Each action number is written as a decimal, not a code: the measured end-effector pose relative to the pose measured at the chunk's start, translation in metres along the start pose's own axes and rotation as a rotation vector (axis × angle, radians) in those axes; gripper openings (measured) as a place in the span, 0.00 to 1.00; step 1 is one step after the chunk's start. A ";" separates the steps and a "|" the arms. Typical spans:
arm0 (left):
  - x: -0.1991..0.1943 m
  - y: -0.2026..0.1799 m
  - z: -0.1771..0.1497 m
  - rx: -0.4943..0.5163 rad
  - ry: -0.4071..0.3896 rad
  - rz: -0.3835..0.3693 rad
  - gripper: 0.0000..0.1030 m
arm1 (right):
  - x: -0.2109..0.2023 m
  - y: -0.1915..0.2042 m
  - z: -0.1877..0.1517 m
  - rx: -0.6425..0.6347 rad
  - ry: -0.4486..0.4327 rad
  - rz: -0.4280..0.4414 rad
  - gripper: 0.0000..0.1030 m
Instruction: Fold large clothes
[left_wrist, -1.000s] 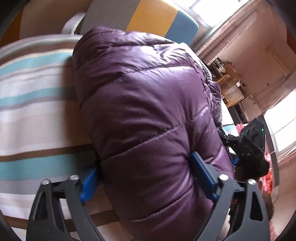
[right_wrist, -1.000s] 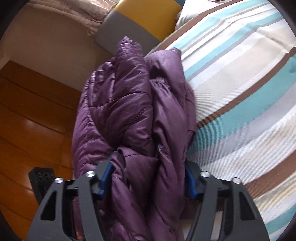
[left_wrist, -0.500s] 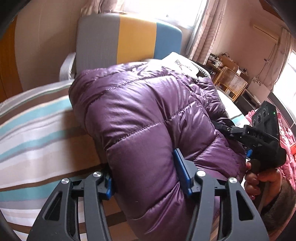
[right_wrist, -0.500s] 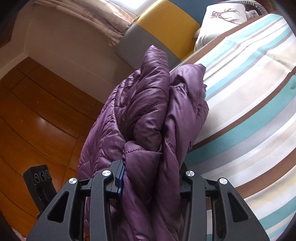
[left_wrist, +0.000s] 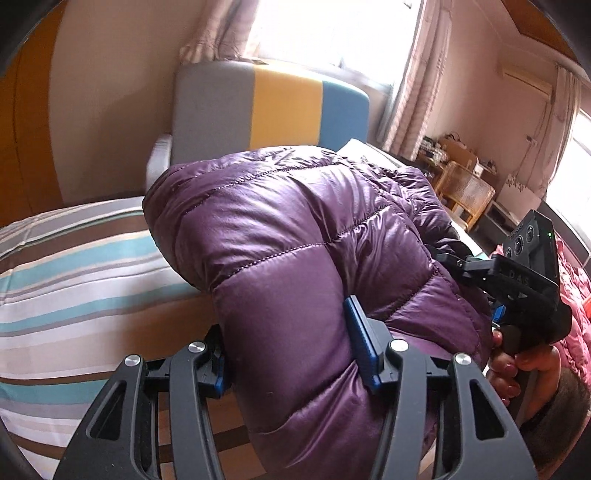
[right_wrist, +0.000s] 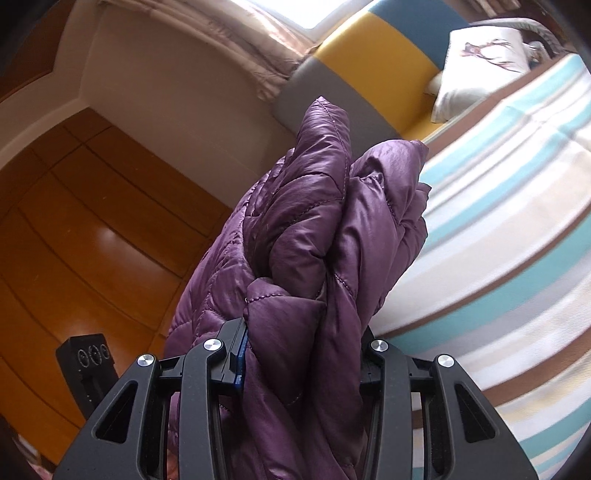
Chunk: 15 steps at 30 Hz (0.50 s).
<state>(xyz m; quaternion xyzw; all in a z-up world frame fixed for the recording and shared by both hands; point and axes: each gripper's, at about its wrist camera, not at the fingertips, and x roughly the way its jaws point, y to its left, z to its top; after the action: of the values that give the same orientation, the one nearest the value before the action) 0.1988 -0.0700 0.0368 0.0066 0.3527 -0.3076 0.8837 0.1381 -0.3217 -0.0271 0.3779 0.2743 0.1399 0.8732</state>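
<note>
A puffy purple quilted jacket (left_wrist: 280, 236) is bunched into a thick folded bundle and raised off the striped bed (left_wrist: 74, 288). My left gripper (left_wrist: 291, 354) is shut on one end of the bundle, its blue pads pressed into the padding. In the right wrist view the same purple jacket (right_wrist: 317, 236) stands up in folds between my right gripper's (right_wrist: 303, 339) fingers, which are shut on it. The right gripper (left_wrist: 517, 280) also shows in the left wrist view at the jacket's far end, held by a hand (left_wrist: 517, 365).
A headboard (left_wrist: 273, 107) in grey, yellow and blue stands behind the bed. A white pillow (right_wrist: 484, 62) lies by it. Wooden floor (right_wrist: 92, 240) lies left of the bed. A wicker chair (left_wrist: 465, 192) and clutter stand at the far right; pink fabric (left_wrist: 576, 295) lies beside the hand.
Both grippers closed tighter on the jacket and rose, lifting the bundle off the bed. The views tilted up, showing more headboard, window and wall.
</note>
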 end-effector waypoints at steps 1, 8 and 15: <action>-0.005 0.006 0.001 -0.004 -0.008 0.009 0.51 | 0.002 0.003 0.000 -0.008 0.002 0.007 0.38; -0.034 0.053 0.009 -0.034 -0.056 0.076 0.51 | 0.042 0.038 0.002 -0.056 0.037 0.054 0.38; -0.035 0.103 0.015 -0.068 -0.061 0.141 0.51 | 0.102 0.055 0.010 -0.062 0.083 0.058 0.38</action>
<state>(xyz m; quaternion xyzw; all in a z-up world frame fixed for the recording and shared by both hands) 0.2447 0.0292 0.0492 -0.0076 0.3346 -0.2325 0.9132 0.2250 -0.2447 -0.0192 0.3522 0.2949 0.1893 0.8678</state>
